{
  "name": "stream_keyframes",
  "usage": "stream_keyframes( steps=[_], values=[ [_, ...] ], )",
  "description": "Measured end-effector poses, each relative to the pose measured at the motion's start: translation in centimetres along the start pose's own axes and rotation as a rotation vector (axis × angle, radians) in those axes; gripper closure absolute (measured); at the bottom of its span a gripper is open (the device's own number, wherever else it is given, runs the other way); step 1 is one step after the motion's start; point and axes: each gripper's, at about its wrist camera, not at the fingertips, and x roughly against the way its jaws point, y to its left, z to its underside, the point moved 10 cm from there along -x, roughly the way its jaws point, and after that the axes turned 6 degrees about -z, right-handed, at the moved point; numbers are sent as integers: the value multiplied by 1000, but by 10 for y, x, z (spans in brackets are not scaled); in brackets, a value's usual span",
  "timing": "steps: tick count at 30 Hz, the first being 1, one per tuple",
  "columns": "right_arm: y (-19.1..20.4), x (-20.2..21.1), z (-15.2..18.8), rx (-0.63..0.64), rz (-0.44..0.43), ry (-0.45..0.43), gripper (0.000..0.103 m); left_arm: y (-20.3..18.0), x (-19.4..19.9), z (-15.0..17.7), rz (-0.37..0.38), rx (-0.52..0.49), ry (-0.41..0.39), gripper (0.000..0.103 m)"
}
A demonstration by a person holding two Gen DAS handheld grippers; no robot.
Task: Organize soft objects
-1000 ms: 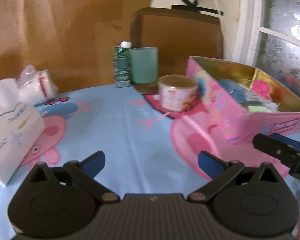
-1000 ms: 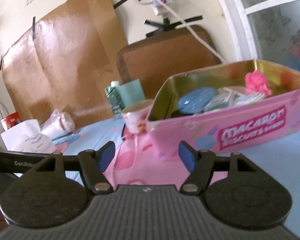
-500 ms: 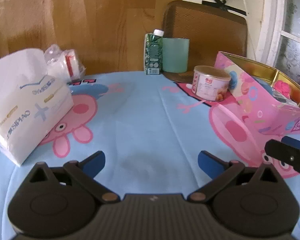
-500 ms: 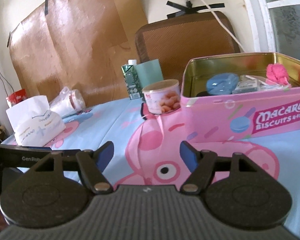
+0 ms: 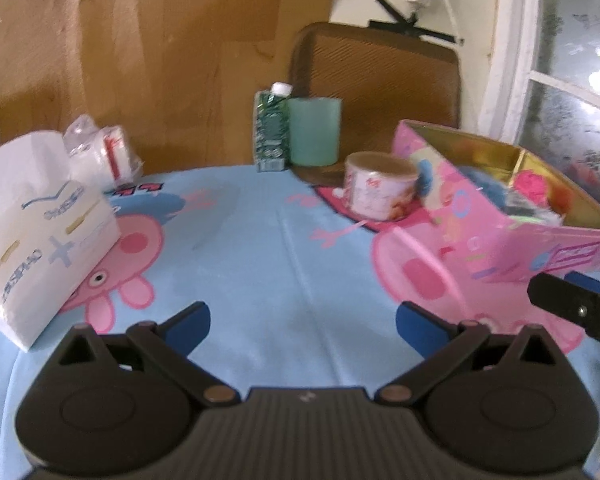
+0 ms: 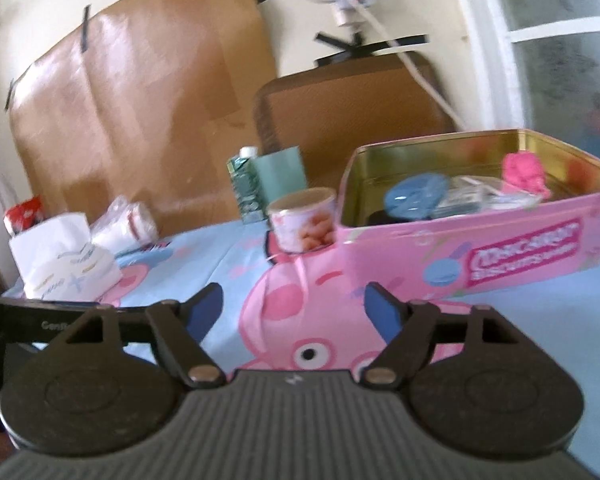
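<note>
The bench (image 5: pixel 260 240) lies bare before me, so I judge I'm between picks. The pink tin (image 6: pixel 479 248) already holds soft things; the tissue pack (image 5: pixel 40 216) waits left. Both my left gripper (image 5: pixel 303 318) and right gripper (image 6: pixel 294 306) have jaws spread, empty.

Tin (image 6: pixel 479 240) lettering blurred; its contents (image 6: pixel 459 198) partly hidden behind the wall.

Bare cloth (image 5: pixel 260 248) lies between tissue pack (image 5: pixel 40 224) and tin (image 5: pixel 499 232).
</note>
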Motion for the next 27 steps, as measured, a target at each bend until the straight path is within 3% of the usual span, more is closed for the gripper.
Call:
stream_keyframes(
  steps=[2,11,15,27],
  values=[
    [-3,11,-3,-19,5,-21,8,-10,8,-5,19,-11,-13,0],
    [-6,43,-14,-8,36,-148,5,-45,36,-24,34,-68,-93,0],
    [-15,42,-13,-34,52,-149,5,-53,45,-25,90,-62,-97,0],
    [-25,44,-8,-63,72,-146,5,-63,50,-25,73,-101,-158,0]
  ],
)
